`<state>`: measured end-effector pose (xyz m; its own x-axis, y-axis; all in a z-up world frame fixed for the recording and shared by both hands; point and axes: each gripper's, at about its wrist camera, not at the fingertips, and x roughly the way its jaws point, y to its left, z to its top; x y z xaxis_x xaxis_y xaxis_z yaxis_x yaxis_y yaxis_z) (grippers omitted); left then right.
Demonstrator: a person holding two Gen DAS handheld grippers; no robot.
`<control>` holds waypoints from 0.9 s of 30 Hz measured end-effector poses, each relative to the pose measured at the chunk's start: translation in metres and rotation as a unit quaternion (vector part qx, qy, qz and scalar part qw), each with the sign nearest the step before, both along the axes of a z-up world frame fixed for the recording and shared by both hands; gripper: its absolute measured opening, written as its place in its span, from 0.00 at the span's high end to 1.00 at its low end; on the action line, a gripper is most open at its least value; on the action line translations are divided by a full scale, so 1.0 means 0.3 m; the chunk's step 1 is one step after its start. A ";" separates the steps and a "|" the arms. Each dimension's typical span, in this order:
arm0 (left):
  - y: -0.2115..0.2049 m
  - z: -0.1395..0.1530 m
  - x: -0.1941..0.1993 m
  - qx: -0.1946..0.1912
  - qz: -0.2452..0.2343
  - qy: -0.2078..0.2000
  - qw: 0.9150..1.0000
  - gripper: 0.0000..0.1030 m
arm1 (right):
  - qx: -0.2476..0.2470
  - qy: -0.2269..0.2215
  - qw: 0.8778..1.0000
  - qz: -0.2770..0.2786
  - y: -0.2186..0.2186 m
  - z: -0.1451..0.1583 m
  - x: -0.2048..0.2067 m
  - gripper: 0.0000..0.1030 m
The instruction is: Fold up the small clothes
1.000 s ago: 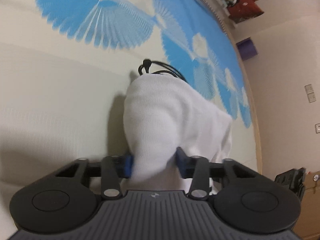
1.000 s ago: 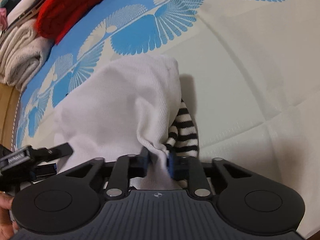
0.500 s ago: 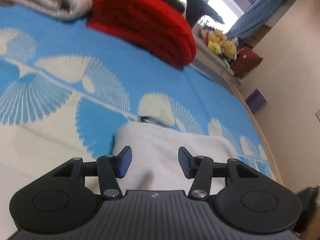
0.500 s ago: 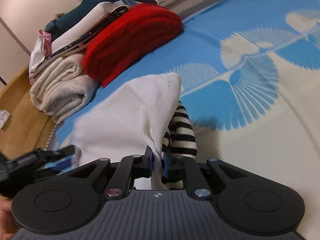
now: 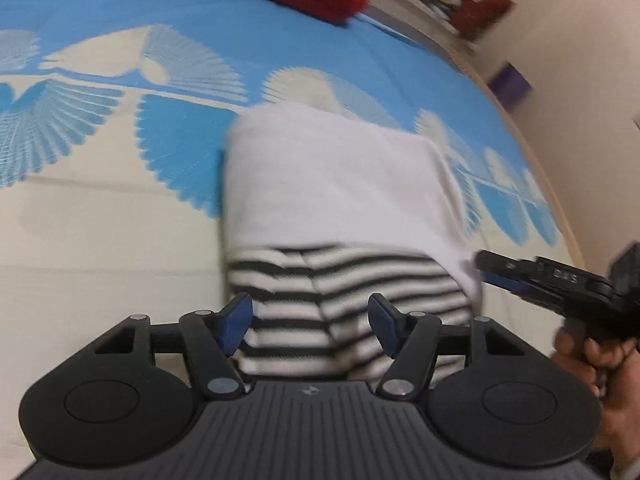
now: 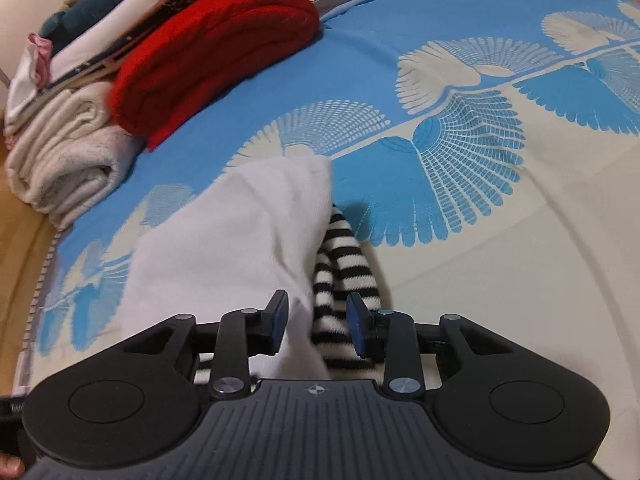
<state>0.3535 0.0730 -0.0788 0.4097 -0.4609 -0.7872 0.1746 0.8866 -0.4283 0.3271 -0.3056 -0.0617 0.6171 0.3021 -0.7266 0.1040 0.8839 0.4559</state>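
Note:
A small garment lies folded on the bed, its white half (image 5: 336,184) doubled over a black-and-white striped half (image 5: 344,296). My left gripper (image 5: 310,322) hovers just in front of the striped edge, its jaws opening and its blue pads clear of the cloth. In the right wrist view the white fabric (image 6: 224,252) and the striped part (image 6: 344,276) run between the fingers of my right gripper (image 6: 316,326), whose jaws are opening; the pads stand off the cloth. The right gripper (image 5: 500,274) also shows at the left view's right edge, held by a hand (image 5: 608,368).
A blue and cream bedspread (image 6: 480,128) covers the bed. At its far side sits a red folded knit (image 6: 212,56) beside a cream rolled towel (image 6: 64,160) and a stack of other clothes (image 6: 100,20). A wooden bed edge (image 6: 16,248) runs along the left.
Both grippers have let go of the white fabric, which now lies folded over the striped part. The left jaws spread wider and drew back; the right jaws went from pinching the cloth to apart.

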 end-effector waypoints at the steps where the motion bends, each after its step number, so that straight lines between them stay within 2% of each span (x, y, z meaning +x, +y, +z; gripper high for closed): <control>1: -0.011 -0.016 0.000 0.014 -0.003 0.006 1.000 0.32 | 0.007 0.001 1.000 0.012 -0.006 0.006 -0.013 0.58; 2: -0.017 -0.044 -0.001 0.040 -0.003 0.020 0.999 0.30 | 0.007 0.007 1.000 0.025 -0.008 0.003 -0.019 0.53; 3: -0.013 -0.073 -0.003 0.048 0.001 0.035 0.998 0.28 | 0.002 0.016 0.999 0.042 -0.003 -0.005 -0.028 0.53; 5: 0.022 -0.087 -0.006 0.019 0.025 0.056 0.998 0.30 | -0.013 0.038 0.997 0.071 0.014 -0.035 -0.035 0.54; 7: 0.033 -0.049 -0.023 0.010 0.025 0.042 0.999 0.33 | -0.026 0.044 0.994 0.096 0.030 -0.056 -0.047 0.90; 8: 0.029 -0.030 -0.037 0.015 0.015 0.030 0.999 0.33 | -0.024 0.042 0.994 0.102 0.033 -0.054 -0.053 1.00; 11: 0.013 -0.062 -0.052 0.042 -0.008 0.046 0.998 0.33 | -0.005 0.020 0.997 0.073 -0.003 -0.015 -0.068 1.00; 13: 0.016 -0.076 -0.042 0.033 -0.001 0.060 0.998 0.34 | 0.000 0.038 0.998 0.039 -0.045 -0.022 -0.063 1.00; 15: 0.013 -0.035 -0.052 0.022 -0.002 0.043 0.999 0.41 | -0.006 0.061 0.997 0.043 -0.043 -0.049 -0.059 1.00; 17: 0.015 0.005 -0.074 0.019 -0.014 0.017 1.000 0.42 | -0.039 0.052 0.996 0.063 -0.009 -0.038 -0.065 1.00; 18: 0.016 0.000 -0.081 0.030 -0.017 0.021 0.999 0.43 | -0.046 0.048 0.996 0.067 0.002 -0.030 -0.068 1.00; 20: -0.002 -0.037 -0.091 0.076 -0.021 0.047 0.996 0.42 | -0.049 0.048 0.995 0.067 0.005 -0.026 -0.071 1.00; 21: -0.009 -0.053 -0.095 0.082 -0.023 0.056 0.995 0.42 | -0.051 0.052 0.995 0.068 0.004 -0.029 -0.070 1.00; 23: -0.034 -0.025 -0.116 0.097 -0.027 0.041 0.994 0.42 | -0.051 0.062 0.994 0.073 0.006 -0.033 -0.068 1.00; 24: -0.048 0.003 -0.133 0.110 -0.028 0.023 0.993 0.41 | -0.060 0.064 0.993 0.073 0.014 -0.028 -0.069 0.99; 26: -0.076 0.071 -0.177 0.136 -0.016 -0.010 0.991 0.21 | -0.096 0.058 0.991 0.069 0.035 -0.003 -0.084 0.95; 27: -0.091 0.109 -0.196 0.146 -0.008 -0.029 0.989 0.19 | -0.113 0.049 0.990 0.064 0.044 0.020 -0.099 0.90</control>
<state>0.2945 0.0459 -0.0462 0.4523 -0.2247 -0.8631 0.2069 0.9678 -0.1435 0.2973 -0.2925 -0.0556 0.5080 0.1960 -0.8388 0.0180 0.9711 0.2378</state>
